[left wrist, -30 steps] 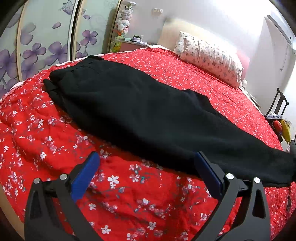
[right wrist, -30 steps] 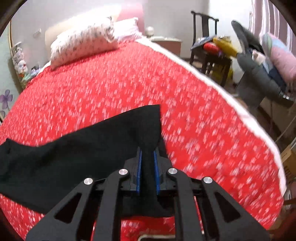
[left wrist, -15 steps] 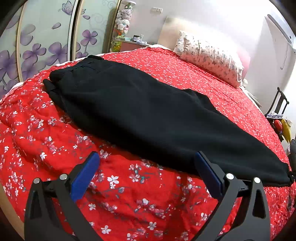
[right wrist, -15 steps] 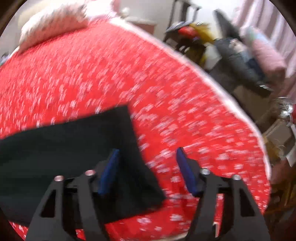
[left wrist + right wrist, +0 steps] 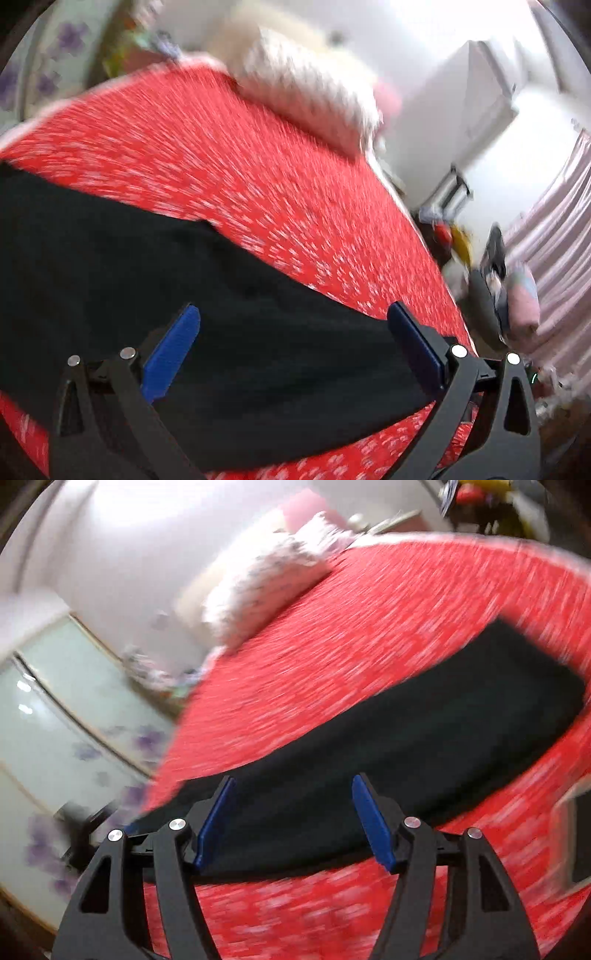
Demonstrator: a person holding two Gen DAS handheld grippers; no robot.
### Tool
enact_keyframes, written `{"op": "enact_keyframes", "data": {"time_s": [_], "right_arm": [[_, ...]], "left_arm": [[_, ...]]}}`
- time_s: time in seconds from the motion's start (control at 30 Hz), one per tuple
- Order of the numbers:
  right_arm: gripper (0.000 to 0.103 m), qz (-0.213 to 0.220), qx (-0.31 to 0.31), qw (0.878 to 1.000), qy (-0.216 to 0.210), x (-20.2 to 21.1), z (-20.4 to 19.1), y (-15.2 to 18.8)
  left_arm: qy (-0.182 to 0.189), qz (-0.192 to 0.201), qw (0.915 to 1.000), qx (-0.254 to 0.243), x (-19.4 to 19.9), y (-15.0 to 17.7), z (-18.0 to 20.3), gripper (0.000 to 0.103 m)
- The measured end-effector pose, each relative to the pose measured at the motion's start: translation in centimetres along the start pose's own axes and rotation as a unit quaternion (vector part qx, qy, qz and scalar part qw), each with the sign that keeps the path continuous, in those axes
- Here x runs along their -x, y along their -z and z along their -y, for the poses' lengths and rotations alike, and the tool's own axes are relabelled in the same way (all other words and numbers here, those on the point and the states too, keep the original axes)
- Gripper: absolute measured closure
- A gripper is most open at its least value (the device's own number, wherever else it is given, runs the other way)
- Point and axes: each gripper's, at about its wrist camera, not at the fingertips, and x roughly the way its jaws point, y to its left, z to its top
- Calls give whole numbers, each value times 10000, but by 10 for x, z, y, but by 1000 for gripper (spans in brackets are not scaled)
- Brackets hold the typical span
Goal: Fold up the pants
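Hovering over pants (image 5: 221, 314): left gripper (image 5: 295, 325), right gripper (image 5: 291, 794), jaws spread, empty.

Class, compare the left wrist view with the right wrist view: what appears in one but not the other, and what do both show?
Only the left wrist view shows the pink ribbed curtain and the open left gripper. Only the right wrist view shows the pale green wardrobe doors with purple flowers and the open right gripper. Both show the black pants lying flat on the red floral bedspread, and a white patterned pillow. Neither gripper holds anything.
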Motion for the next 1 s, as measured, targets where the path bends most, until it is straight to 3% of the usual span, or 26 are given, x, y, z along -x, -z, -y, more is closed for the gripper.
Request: {"op": "enact_keyframes", "data": {"time_s": [0.1, 0.13, 0.17, 0.2, 0.27, 0.3, 0.33, 0.43, 0.53, 0.63, 0.73, 0.87, 1.0], "right_arm": [[36, -119, -480, 9948, -887, -27, -10, 51], [36, -263, -619, 9914, -1127, -40, -13, 73], [36, -380, -645, 9889, -1286, -52, -16, 92], [36, -447, -540, 9887, -1325, -59, -20, 105], [35, -518, -126, 9899, -1314, -60, -37, 109], [29, -392, 99, 9871, -1550, -56, -44, 105], [23, -249, 231, 9877, -1526, -54, -47, 104], [24, -417, 47, 9875, -1522, -61, -42, 103], [24, -364, 31, 9868, -1577, -58, -43, 103], [24, -368, 53, 9873, -1545, -57, -47, 109], [24, -354, 66, 9875, -1531, -52, -52, 118], [23, -370, 129, 9881, -1488, -59, -49, 120], [23, -373, 136, 9881, -1484, -58, -50, 121]], "left_arm": [[-520, -764, 9940, -579, -59, -28, 20, 7], [-761, -1001, 9889, -797, -76, -31, 25, 15], [-1119, -1242, 9800, -1075, -95, -34, 30, 25], [-1509, -1407, 9687, -1379, -111, -33, 35, 28], [-1900, -1544, 9519, -1840, -128, -28, 42, 29], [-1966, -1592, 9478, -1940, -133, -27, 44, 29], [-2005, -1623, 9460, -1961, -136, -27, 43, 29], [-2191, -1815, 9471, -1482, -152, -30, 31, 30], [-2435, -2099, 9410, -1055, -168, -30, 16, 55], [-2662, -2100, 9371, -834, -179, -29, 8, 59], [-2675, -1956, 9429, -340, -181, -36, -4, 71], [-2562, -1749, 9506, 136, -178, -45, -18, 100], [-2412, -1448, 9591, 297, -171, -44, -24, 102]]}}
